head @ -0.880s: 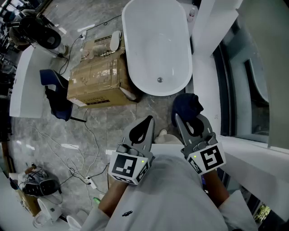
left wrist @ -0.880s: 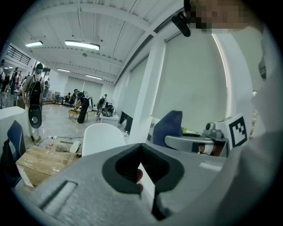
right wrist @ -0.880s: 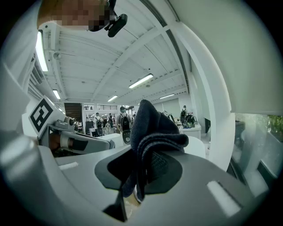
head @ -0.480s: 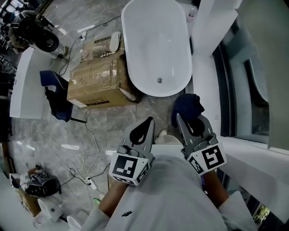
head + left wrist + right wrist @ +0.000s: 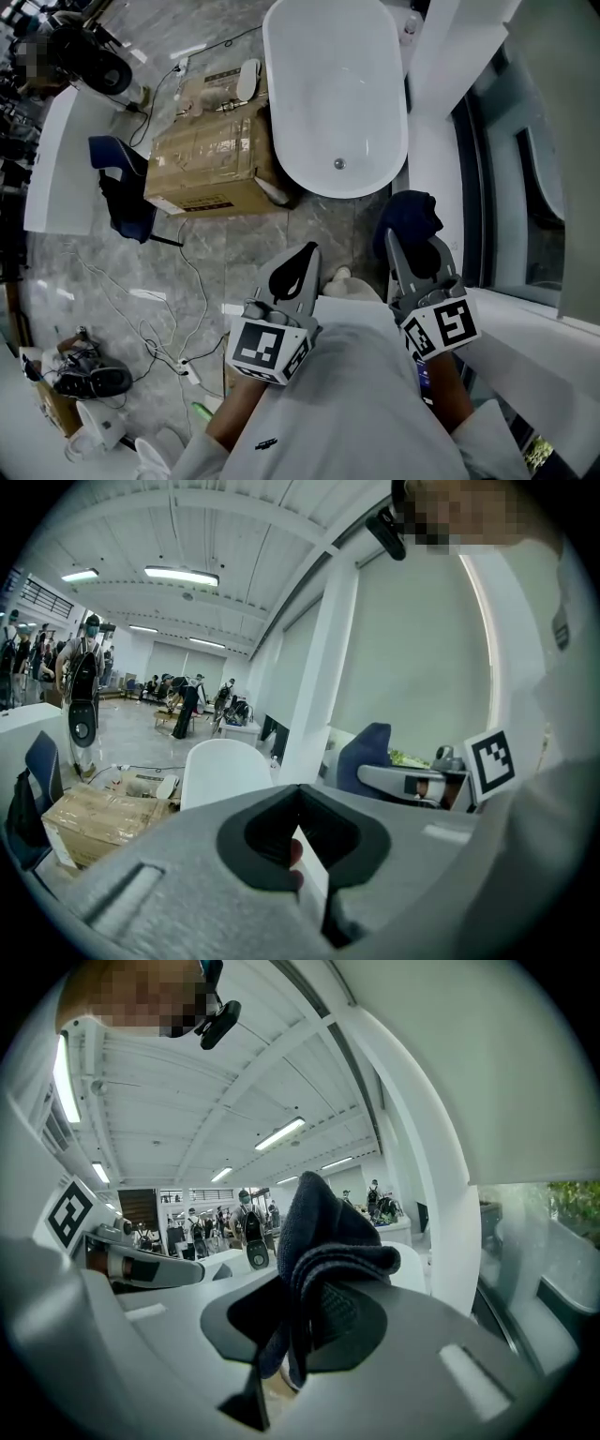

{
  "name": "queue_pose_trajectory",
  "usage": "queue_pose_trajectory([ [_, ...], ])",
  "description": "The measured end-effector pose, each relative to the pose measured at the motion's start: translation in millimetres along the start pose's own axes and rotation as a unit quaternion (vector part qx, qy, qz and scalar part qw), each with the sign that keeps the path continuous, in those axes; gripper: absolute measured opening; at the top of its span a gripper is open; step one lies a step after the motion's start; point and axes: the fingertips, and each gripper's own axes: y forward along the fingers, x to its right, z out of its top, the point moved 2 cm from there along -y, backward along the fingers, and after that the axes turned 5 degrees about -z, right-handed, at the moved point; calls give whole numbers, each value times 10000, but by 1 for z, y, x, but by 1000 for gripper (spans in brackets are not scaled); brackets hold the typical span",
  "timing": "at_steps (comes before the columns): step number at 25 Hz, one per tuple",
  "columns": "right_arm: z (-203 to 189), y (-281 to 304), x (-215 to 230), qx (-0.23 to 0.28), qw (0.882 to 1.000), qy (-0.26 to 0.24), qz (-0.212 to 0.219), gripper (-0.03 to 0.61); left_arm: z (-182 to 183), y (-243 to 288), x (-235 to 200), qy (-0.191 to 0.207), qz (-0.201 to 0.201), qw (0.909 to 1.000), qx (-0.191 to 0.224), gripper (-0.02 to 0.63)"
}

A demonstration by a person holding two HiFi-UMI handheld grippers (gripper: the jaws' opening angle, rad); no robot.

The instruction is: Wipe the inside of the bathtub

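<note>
A white oval bathtub (image 5: 336,89) stands ahead on the grey marble floor, its drain (image 5: 339,163) at the near end. My right gripper (image 5: 405,242) is shut on a dark blue cloth (image 5: 412,215), which bunches up beyond its jaws, short of the tub's near right rim. In the right gripper view the cloth (image 5: 328,1241) fills the gap between the jaws. My left gripper (image 5: 306,255) hovers over the floor in front of the tub, jaws shut and empty. The tub (image 5: 225,766) shows ahead in the left gripper view.
A large cardboard box (image 5: 208,161) sits against the tub's left side. A blue chair (image 5: 122,192) stands left of it, with cables (image 5: 178,319) trailing over the floor. A white pillar (image 5: 445,56) and glass wall (image 5: 525,187) line the right side. Several people stand far off.
The head view has shifted, so tub and box sit slightly lower and to the right. My right gripper with the cloth has moved right and a little nearer. The left gripper has kept still.
</note>
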Motion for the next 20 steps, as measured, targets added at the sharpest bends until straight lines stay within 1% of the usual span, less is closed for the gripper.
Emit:
queue_pose_trajectory([
  [4, -6, 6, 7, -5, 9998, 136, -154, 60, -12, 3, -8, -120, 5, 9998, -174, 0],
  [7, -9, 13, 21, -92, 9994, 164, -278, 60, -12, 19, -12, -168, -93, 9995, -248, 0],
  [12, -3, 36, 44, -175, 9976, 334, -573, 60, -1, 55, -31, -195, -330, 9987, -323, 0],
  [16, 7, 62, 64, -190, 9961, 277, -816, 60, 6, 89, -55, -227, -495, 9976, -437, 0],
  [20, 19, 98, 87, -248, 9941, 296, -1015, 60, 27, 122, -86, -247, -577, 9972, -414, 0],
])
